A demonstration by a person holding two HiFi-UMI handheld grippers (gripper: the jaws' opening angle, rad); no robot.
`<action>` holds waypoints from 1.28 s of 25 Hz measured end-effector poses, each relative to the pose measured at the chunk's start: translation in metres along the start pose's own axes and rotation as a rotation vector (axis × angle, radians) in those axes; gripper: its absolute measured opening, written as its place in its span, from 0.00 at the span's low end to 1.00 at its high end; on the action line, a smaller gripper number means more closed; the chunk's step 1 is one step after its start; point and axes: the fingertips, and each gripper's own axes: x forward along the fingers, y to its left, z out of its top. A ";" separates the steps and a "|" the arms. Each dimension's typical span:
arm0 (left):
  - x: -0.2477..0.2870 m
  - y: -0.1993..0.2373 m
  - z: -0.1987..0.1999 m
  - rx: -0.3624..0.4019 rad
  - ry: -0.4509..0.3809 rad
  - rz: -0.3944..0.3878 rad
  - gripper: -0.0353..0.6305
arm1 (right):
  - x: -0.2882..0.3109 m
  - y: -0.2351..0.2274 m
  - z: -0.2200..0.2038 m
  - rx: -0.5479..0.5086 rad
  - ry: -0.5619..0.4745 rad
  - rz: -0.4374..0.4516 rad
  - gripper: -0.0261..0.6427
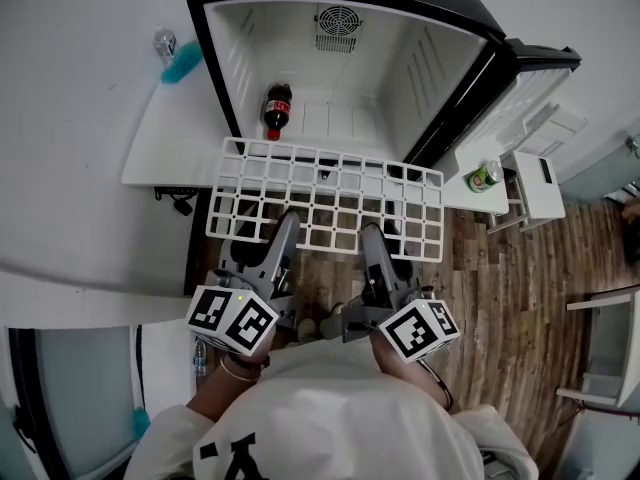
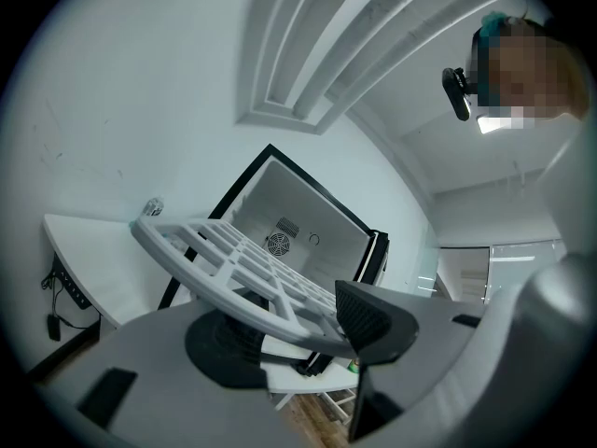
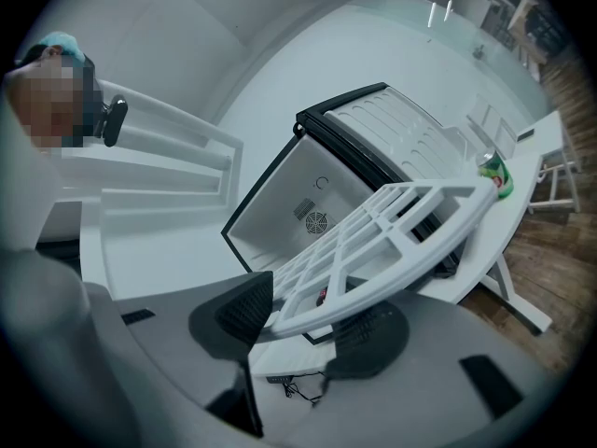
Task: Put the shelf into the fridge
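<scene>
because the white grid shelf is wide and flat, it is gripped at its near edge in two places: the left gripper and the right gripper sit side by side, jaws clamped on the rim, likely to keep it level for sliding in. it hangs just outside the open fridge, not yet inside. inside, one dark cola bottle stands at the left; a green can sits outside, to the right.

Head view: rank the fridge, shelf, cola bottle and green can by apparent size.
1. fridge
2. shelf
3. cola bottle
4. green can
The last two look close, and the bottle sits farther from the camera.
</scene>
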 end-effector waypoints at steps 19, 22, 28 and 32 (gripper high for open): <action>0.048 0.014 -0.002 -0.026 0.003 -0.004 0.37 | 0.042 -0.021 0.020 -0.034 0.000 0.003 0.31; 0.054 0.019 0.000 -0.032 0.002 0.005 0.38 | 0.052 -0.023 0.020 -0.031 0.007 0.008 0.31; 0.068 0.026 0.003 -0.032 -0.009 0.012 0.38 | 0.069 -0.026 0.024 -0.039 0.013 0.021 0.31; 0.076 0.030 0.005 -0.036 -0.008 0.016 0.38 | 0.078 -0.029 0.026 -0.042 0.020 0.021 0.31</action>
